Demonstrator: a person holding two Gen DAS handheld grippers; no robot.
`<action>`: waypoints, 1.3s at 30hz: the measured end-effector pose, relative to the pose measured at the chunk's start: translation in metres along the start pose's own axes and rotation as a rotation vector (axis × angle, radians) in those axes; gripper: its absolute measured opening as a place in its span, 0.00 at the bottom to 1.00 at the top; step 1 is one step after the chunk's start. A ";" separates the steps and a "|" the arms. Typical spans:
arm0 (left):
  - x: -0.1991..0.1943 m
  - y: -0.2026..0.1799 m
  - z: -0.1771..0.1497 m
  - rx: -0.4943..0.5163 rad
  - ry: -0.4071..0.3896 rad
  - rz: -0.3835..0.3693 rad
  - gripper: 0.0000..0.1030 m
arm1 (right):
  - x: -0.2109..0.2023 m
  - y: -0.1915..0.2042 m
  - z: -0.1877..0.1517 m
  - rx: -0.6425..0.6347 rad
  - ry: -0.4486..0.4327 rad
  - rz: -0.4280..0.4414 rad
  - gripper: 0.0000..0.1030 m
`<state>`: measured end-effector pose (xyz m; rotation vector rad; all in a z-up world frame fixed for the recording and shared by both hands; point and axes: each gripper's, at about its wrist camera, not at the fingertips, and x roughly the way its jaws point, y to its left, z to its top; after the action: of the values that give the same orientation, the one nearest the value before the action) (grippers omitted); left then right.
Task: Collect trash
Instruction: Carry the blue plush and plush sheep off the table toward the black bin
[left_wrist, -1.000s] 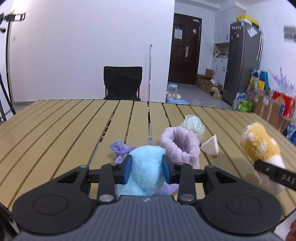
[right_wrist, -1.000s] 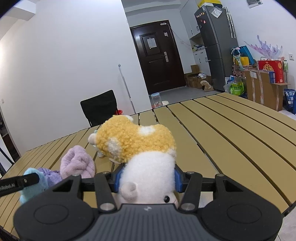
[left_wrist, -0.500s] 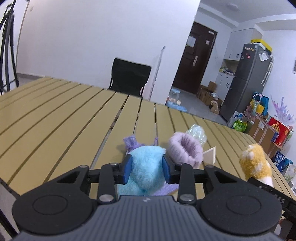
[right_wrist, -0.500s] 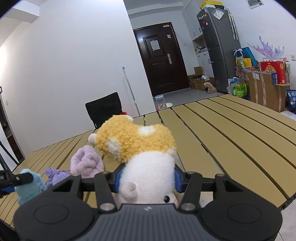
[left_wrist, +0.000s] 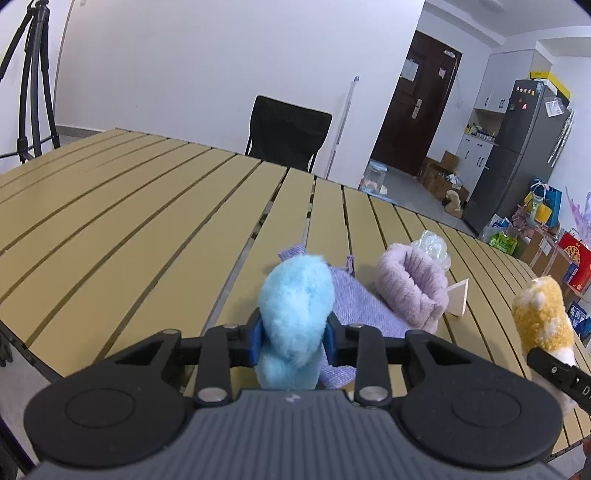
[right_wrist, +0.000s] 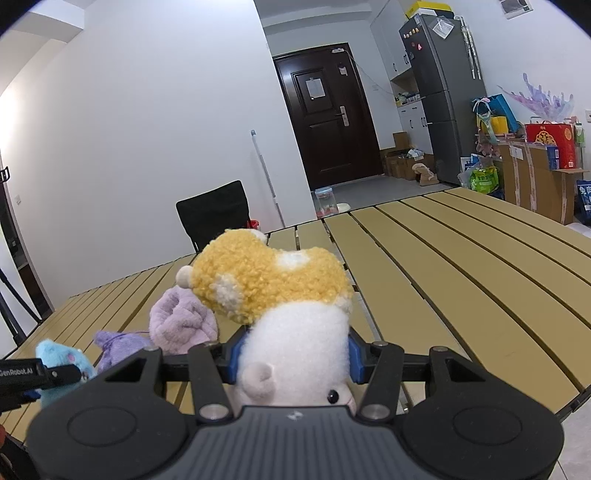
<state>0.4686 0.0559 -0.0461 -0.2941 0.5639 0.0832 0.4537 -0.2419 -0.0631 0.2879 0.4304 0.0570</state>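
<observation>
My left gripper (left_wrist: 293, 341) is shut on a light blue plush toy (left_wrist: 293, 310), and its jaws are still closing on it. The toy is held above a purple knit pouch (left_wrist: 354, 306) on the slatted table (left_wrist: 147, 221). Beside the pouch stands a lilac fuzzy slipper (left_wrist: 412, 284), with crumpled clear plastic (left_wrist: 434, 247) and a beige paper wedge (left_wrist: 458, 299) behind it. My right gripper (right_wrist: 293, 360) is shut on a yellow and white plush toy (right_wrist: 280, 288). That yellow plush (left_wrist: 543, 317) also shows at the right of the left wrist view.
A black chair (left_wrist: 288, 133) stands behind the table's far edge. A tripod (left_wrist: 33, 81) is at the far left. A dark door (right_wrist: 328, 122), a grey fridge (right_wrist: 443, 85) and boxes (right_wrist: 535, 181) fill the room's right side.
The left gripper has shifted left and rolled, so the table now tilts in its view, and the blue plush looks squeezed narrower. The right gripper has kept still with its plush.
</observation>
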 end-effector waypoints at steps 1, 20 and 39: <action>-0.003 0.000 0.000 0.000 -0.005 -0.002 0.30 | 0.000 0.000 0.000 -0.004 0.001 0.002 0.49; -0.102 0.008 -0.040 0.054 -0.128 -0.043 0.30 | -0.068 0.014 -0.043 -0.091 0.004 0.052 0.49; -0.158 0.013 -0.119 0.164 -0.064 -0.040 0.30 | -0.136 0.018 -0.124 -0.165 0.123 0.069 0.49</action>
<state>0.2722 0.0335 -0.0599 -0.1420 0.4983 0.0077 0.2781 -0.2079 -0.1108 0.1373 0.5352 0.1775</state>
